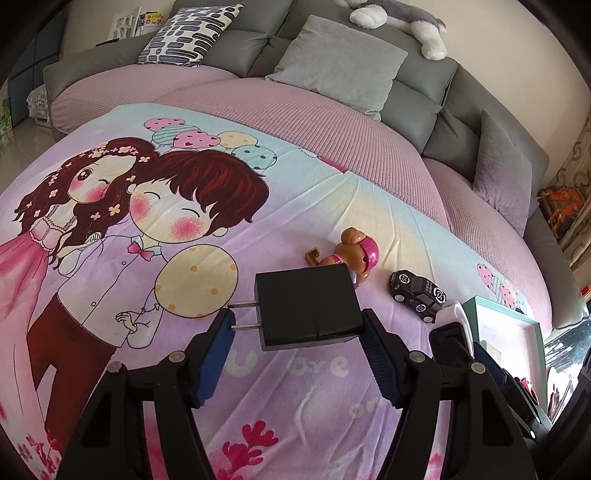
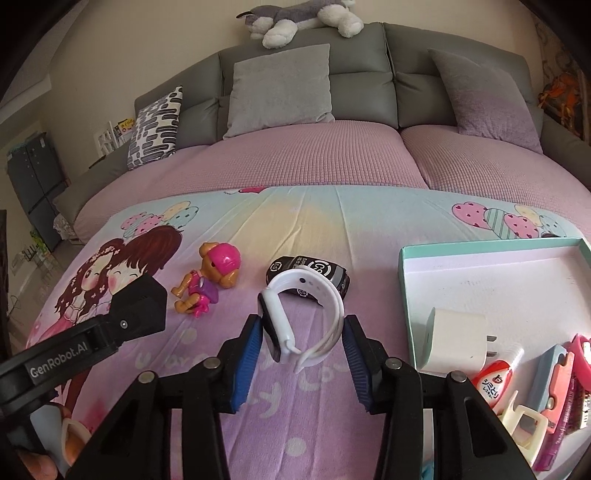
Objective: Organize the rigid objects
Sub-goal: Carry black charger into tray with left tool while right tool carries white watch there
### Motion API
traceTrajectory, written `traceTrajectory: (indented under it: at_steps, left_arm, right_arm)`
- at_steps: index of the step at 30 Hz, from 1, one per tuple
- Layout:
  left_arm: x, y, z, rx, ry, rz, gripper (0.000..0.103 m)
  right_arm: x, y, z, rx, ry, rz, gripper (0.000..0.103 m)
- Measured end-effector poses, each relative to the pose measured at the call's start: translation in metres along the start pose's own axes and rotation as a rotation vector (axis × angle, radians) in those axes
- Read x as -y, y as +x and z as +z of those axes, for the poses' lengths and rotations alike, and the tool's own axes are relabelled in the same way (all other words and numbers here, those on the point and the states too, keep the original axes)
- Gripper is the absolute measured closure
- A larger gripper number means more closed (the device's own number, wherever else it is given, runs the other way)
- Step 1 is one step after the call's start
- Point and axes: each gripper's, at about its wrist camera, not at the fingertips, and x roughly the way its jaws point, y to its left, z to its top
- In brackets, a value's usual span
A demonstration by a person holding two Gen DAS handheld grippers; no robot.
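Observation:
My left gripper (image 1: 297,318) is shut on a black charger plug (image 1: 306,306) and holds it above the cartoon blanket. The plug's two prongs point left against the left pad. My right gripper (image 2: 303,325) is shut on a white smartwatch (image 2: 277,322). The watch's dark face lies against the left pad, and its strap (image 2: 327,295) loops over to the right pad. A pink and brown toy dog (image 2: 210,277) and a black toy car (image 2: 314,271) lie on the blanket just beyond the watch. The dog (image 1: 355,251) and the car (image 1: 417,291) also show past the plug.
A teal-rimmed tray (image 2: 491,246) sits on the blanket to the right. It holds a white charger (image 2: 456,339), a small tube (image 2: 495,376), clips and pens. Grey pillows and a sofa back line the far edge, with a plush dog (image 2: 295,18) on top.

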Motion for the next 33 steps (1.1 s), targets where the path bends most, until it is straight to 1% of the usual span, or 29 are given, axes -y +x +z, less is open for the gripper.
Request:
traceTrajectory:
  at_steps: [6, 10, 14, 18, 23, 26, 33]
  left_arm:
    - [0.013, -0.008, 0.003, 0.025, 0.026, -0.025, 0.033]
    - [0.032, -0.009, 0.003, 0.047, 0.085, -0.051, 0.033]
    - [0.053, -0.01, 0.002, 0.063, 0.133, -0.107, 0.033]
    - [0.077, -0.009, -0.001, 0.069, 0.2, -0.126, 0.033]
    - [0.101, -0.004, -0.008, 0.045, 0.256, -0.16, 0.033]
    - [0.118, 0.0, -0.014, 0.024, 0.295, -0.166, 0.033]
    - [0.167, 0.011, -0.021, -0.019, 0.371, -0.216, 0.033]
  right_arm:
    - [0.013, -0.013, 0.005, 0.023, 0.015, -0.03, 0.055]
    - [0.028, -0.02, 0.007, 0.035, 0.025, -0.071, 0.055]
    - [0.048, -0.026, 0.008, 0.035, 0.047, -0.114, 0.055]
    - [0.074, -0.036, 0.009, 0.046, 0.088, -0.158, 0.055]
    - [0.107, -0.044, 0.008, 0.054, 0.149, -0.211, 0.055]
    - [0.123, -0.046, 0.007, 0.051, 0.172, -0.242, 0.055]
    - [0.158, -0.054, 0.003, 0.057, 0.237, -0.309, 0.055]
